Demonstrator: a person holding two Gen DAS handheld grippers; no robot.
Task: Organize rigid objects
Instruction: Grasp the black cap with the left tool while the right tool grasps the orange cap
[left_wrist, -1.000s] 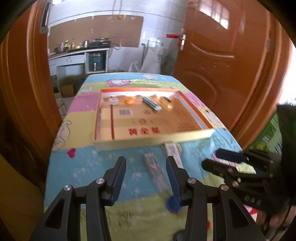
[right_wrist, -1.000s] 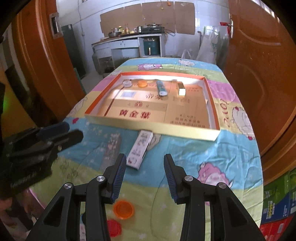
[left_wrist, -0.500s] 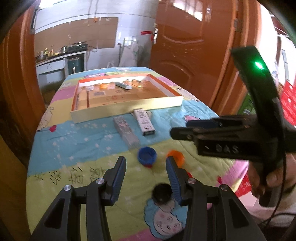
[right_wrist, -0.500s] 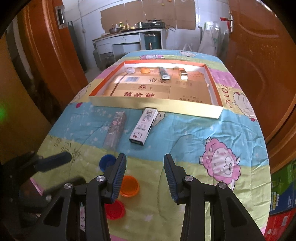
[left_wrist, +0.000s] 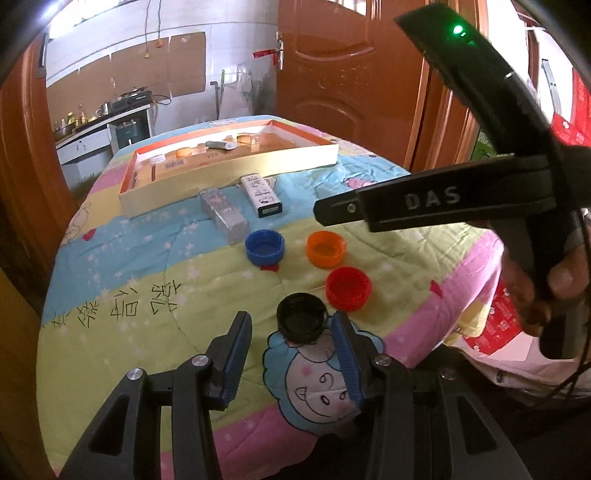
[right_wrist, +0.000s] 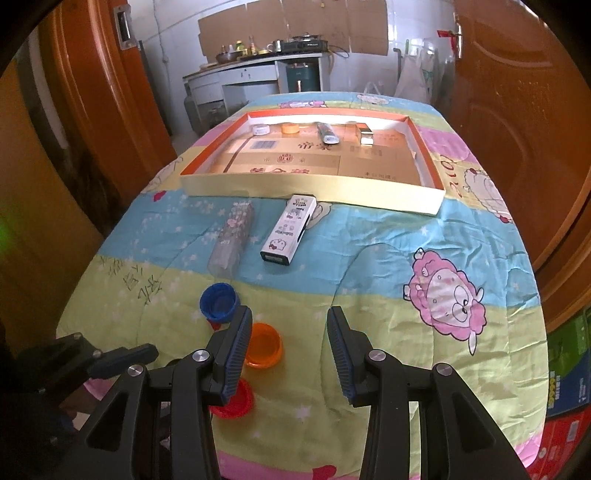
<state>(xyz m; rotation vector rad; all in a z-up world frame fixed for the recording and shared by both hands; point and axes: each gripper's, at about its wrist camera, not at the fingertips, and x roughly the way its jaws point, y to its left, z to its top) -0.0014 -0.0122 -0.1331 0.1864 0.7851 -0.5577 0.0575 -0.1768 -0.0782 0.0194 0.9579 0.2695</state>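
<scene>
A round black plastic cap (left_wrist: 302, 322) is seen lying on the cartoon-printed quilt (left_wrist: 147, 266), just ahead of the spread blue pads of the left hand-held gripper (left_wrist: 291, 330), which is released and empty. "DAS" is read on the right hand-held gripper (right_wrist: 285, 325), likewise held wide apart and empty, beside an orange round cap (right_wrist: 263, 350).

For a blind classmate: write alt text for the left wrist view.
The open left tool points at a black cap lying between its fingertips. Beyond lie red, orange and blue caps, two small boxes, then a shallow tray.
</scene>
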